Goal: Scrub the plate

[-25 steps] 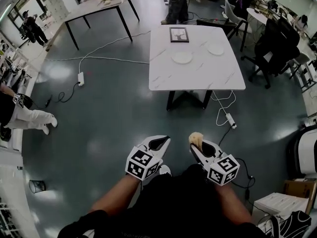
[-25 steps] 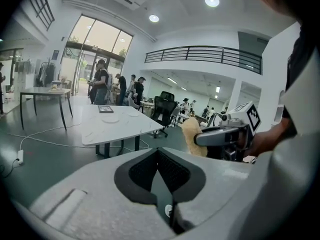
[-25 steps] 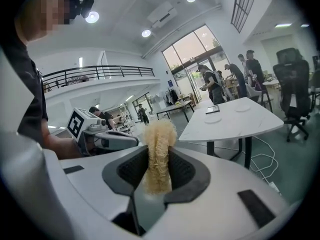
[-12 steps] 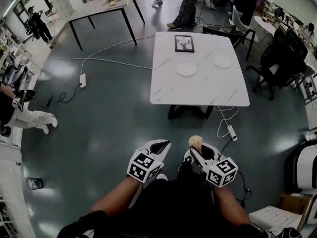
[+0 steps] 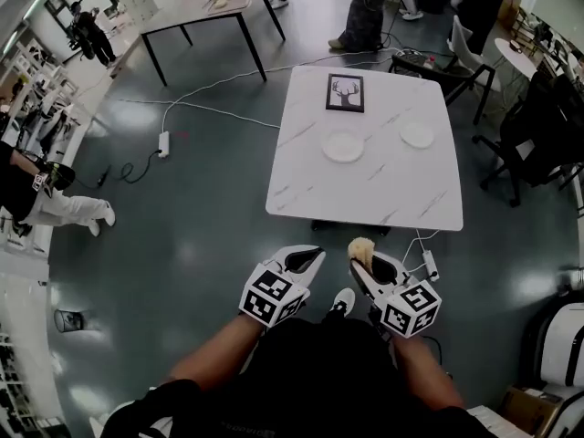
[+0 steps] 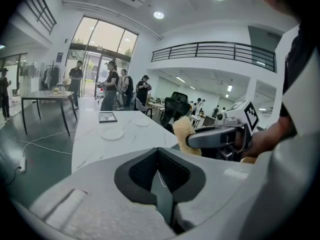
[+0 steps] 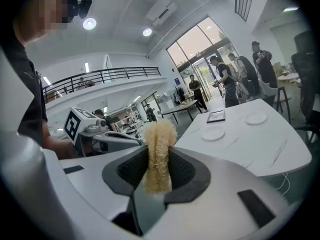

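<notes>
A white marble-veined square table (image 5: 365, 190) stands on the grey floor. A black-framed deer picture (image 5: 345, 92) lies at its far edge, a round white plate (image 5: 343, 146) lies near the middle, and a second round white plate (image 5: 417, 135) lies toward the right edge.

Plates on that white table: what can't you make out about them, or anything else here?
Plates: too small and far in every view to tell clean from dirty.
Scrubber: head view shows only its tip; the right gripper's fingers cover the rest.
Table: its base mostly hidden under the top, head view.
</notes>
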